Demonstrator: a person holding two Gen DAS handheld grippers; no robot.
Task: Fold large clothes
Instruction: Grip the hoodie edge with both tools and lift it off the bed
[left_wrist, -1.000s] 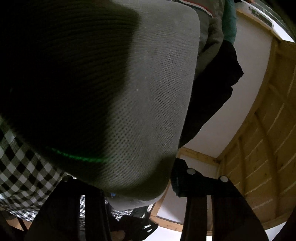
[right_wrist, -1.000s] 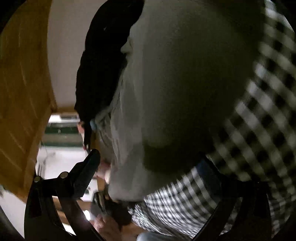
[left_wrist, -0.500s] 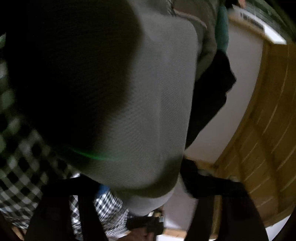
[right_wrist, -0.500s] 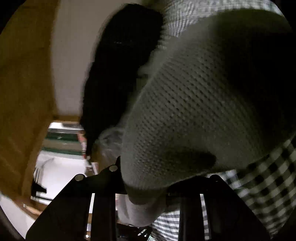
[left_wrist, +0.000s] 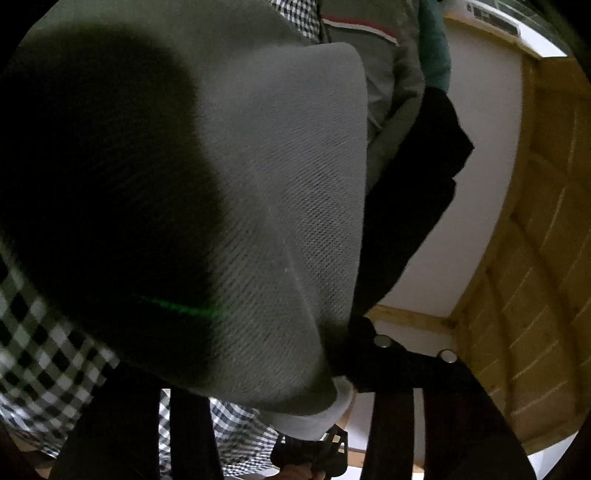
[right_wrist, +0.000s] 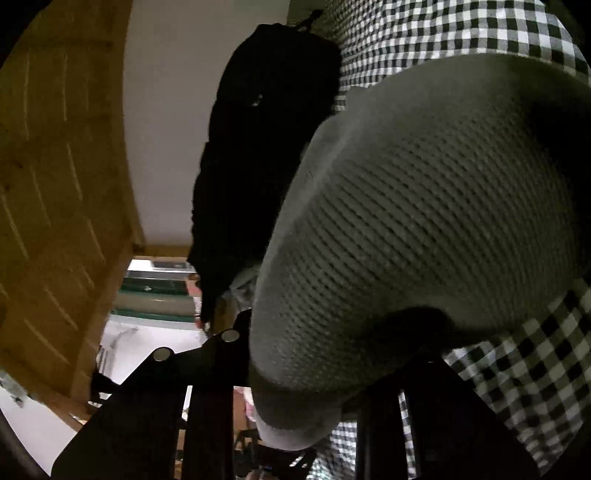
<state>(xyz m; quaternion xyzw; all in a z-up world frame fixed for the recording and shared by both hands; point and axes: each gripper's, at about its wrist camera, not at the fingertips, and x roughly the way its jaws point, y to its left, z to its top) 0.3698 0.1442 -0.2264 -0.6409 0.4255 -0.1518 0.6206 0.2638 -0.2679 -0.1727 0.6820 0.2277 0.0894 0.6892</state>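
Grey garment (left_wrist: 280, 206) fills both views, a knitted, waffle-textured cloth pinched between the fingers of the left gripper (left_wrist: 295, 398) and the right gripper (right_wrist: 299, 391), each closed on a ribbed edge. It hangs lifted in the air, bulging in rounded folds. No neat fold shows, so folding seems barely begun. Behind hang a checked shirt (right_wrist: 461, 33), a black garment (right_wrist: 258, 147) and wooden panelling (left_wrist: 535, 258).

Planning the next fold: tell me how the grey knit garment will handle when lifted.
The grey knit garment drapes over both grippers, so likely floppy. Its thick textured weave suggests some weight and probably decent grip, not slippery.
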